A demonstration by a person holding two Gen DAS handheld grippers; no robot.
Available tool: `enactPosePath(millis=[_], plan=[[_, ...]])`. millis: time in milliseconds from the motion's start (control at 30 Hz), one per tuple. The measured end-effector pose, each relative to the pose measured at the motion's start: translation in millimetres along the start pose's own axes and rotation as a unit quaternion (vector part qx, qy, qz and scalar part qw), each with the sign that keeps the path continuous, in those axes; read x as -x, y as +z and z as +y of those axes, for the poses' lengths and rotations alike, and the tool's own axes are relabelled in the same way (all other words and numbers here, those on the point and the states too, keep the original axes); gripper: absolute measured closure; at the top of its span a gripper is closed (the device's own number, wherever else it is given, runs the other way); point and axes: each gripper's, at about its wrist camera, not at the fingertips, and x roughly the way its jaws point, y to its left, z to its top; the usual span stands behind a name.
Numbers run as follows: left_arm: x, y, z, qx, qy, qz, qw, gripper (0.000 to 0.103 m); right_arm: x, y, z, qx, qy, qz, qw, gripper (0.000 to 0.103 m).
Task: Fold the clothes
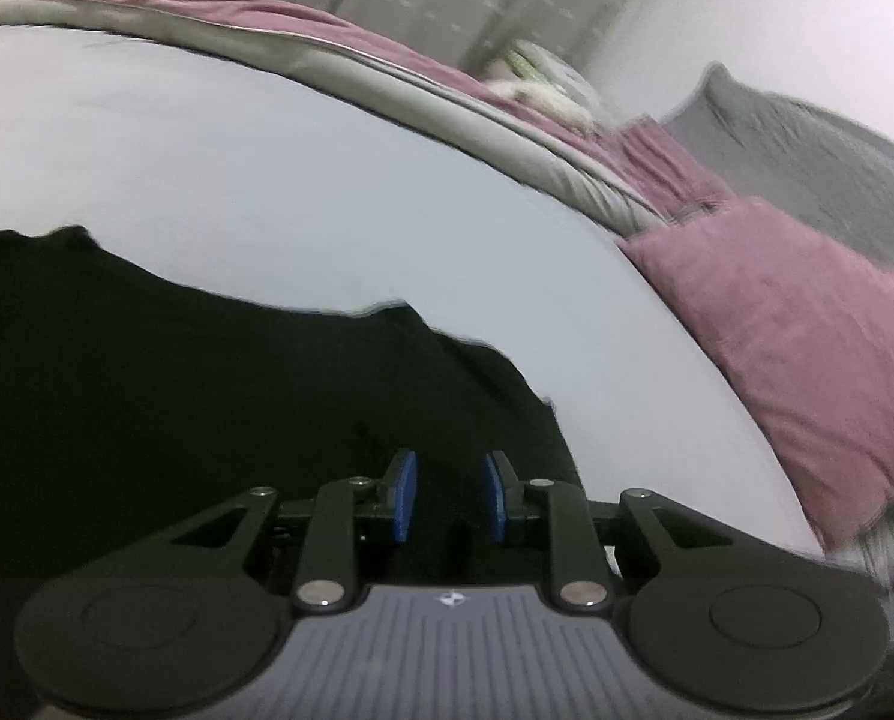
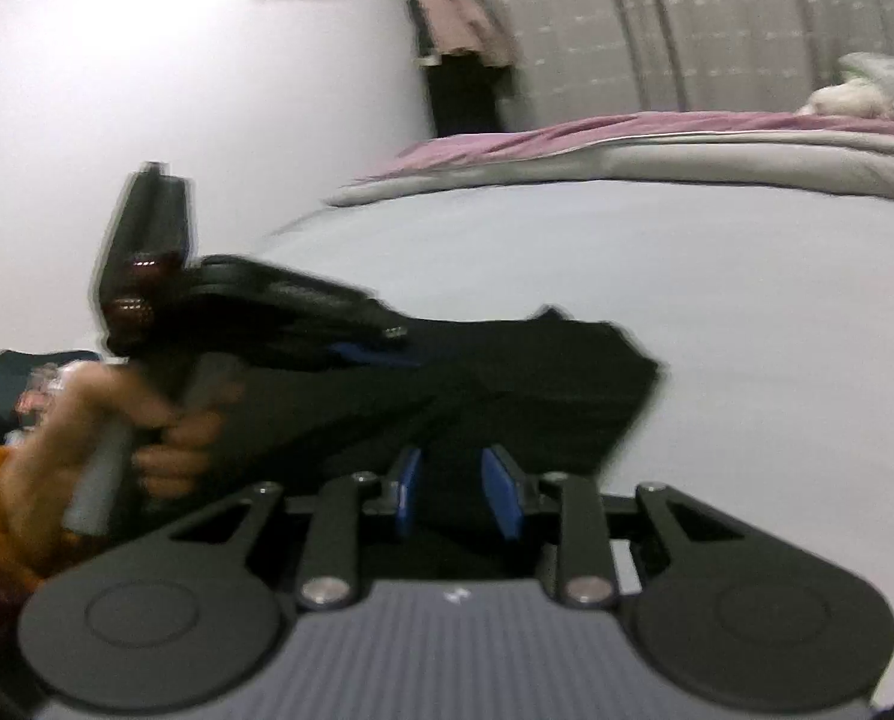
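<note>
Left wrist view — between folds on the bed sheet [image 1: 327, 180]

Both the left gripper [image 1: 450, 495] and right gripper [image 2: 459, 492] stand parted, empty (apparently a release) over the black garment [image 1: 207, 390] — next, regrip an edge.

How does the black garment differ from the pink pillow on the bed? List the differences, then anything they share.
1. The black garment is dark; the pink pillow is dusty pink.
2. The garment lies flat and thin; the pillow is plump.
3. The garment lies right ahead of the left tongs; the pillow lies off to the right in that view.
Shared: both rest on the pale sheet.
</note>
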Motion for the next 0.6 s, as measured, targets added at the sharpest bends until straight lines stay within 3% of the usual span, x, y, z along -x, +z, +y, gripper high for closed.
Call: enactPosePath(millis=[100,200,400,600], plan=[[5,-12,-16,-0.060,-0.019,0.011,0.9980,0.080,6,0,-12,-0.024,-0.024,-0.011,0.999,0.076],[8,-25,-33,-0.132,-0.045,0.019,0.9900,0.078,6,1,-32,-0.091,-0.038,-0.032,0.995,0.076],[2,-45,-57,-0.234,-0.086,0.027,0.9681,0.074,-12,-5,-80,-0.227,-0.005,-0.043,0.973,0.076],[0,-65,-76,-0.315,-0.082,0.027,0.9453,0.074,-35,-13,-85,-0.265,0.014,-0.023,0.964,0.076]])
